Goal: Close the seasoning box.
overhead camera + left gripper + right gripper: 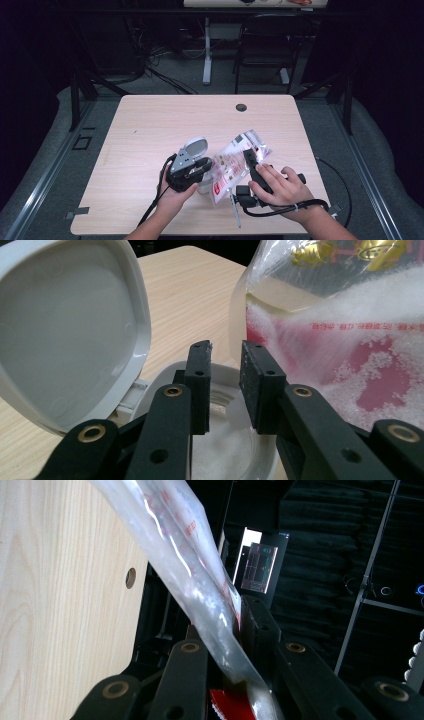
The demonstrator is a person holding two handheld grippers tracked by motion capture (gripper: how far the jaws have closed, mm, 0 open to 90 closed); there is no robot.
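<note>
A white container (165, 376) with white granules inside stands on the table, its grey hinged lid (70, 335) swung open. My left gripper (227, 385) straddles the container's rim, and the jaws look closed on it. In the high view my left gripper (201, 167) sits over the container (204, 188), with the lid (196, 146) standing behind it. A clear plastic bag (229, 166) of white granules with red print leans against the container's right side. My right gripper (248, 154) is shut on the bag's upper part. The bag (192, 570) runs flattened between my right gripper's (225, 632) jaws. The bag's granules (360, 340) hang close beside the container.
The light wooden table (150, 130) has a round cable hole (241, 107) near its far edge. A black chair (270, 45) and a white desk leg (207, 55) stand beyond it. Black cables (330, 175) trail from both grippers over the near edge.
</note>
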